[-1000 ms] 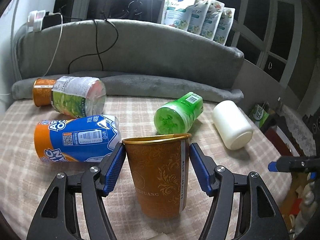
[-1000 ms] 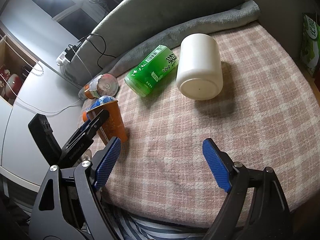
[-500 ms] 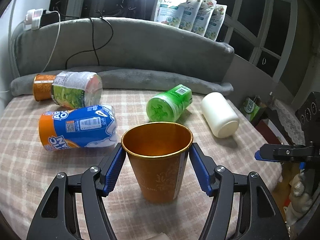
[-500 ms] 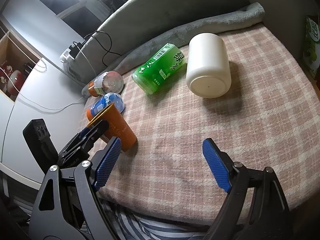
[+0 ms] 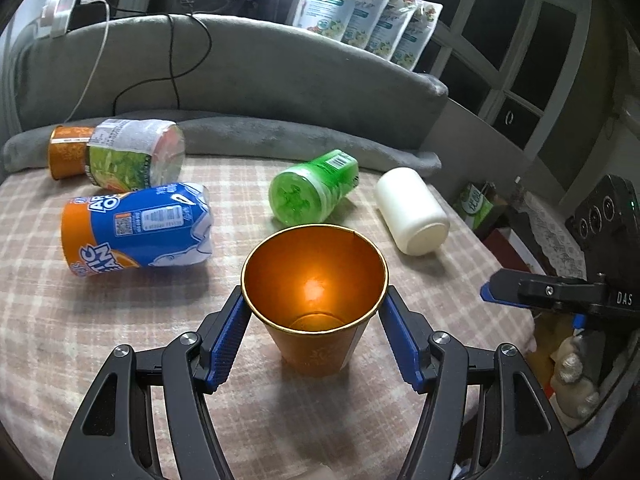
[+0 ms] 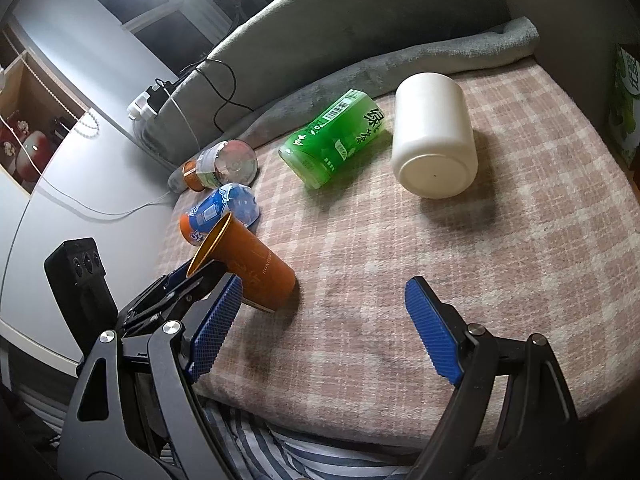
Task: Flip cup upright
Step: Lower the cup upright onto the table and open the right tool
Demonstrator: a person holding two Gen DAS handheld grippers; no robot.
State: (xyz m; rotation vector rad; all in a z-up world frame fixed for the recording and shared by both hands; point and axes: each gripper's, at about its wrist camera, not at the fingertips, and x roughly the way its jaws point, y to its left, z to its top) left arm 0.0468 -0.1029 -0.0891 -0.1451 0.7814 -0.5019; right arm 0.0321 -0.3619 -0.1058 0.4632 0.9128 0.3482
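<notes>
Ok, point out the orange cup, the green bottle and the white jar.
orange cup (image 5: 320,354), left wrist view, outer wall below the rim.
green bottle (image 6: 336,140), right wrist view, labelled side.
white jar (image 6: 434,120), right wrist view, side wall.

The orange paper cup (image 5: 316,300) stands mouth-up on the checked blanket (image 5: 120,320), near its front edge. It tapers from a wide, thin gold rim down to a narrower base. In the left wrist view the mouth faces the camera: the inside is a shiny orange-gold and shows a bright spot of reflected light near the bottom. The outer wall carries a faint gold ornament and a vertical seam on one side. In the right wrist view the cup (image 6: 250,266) shows its side, with small lettering running along the wall.
</notes>
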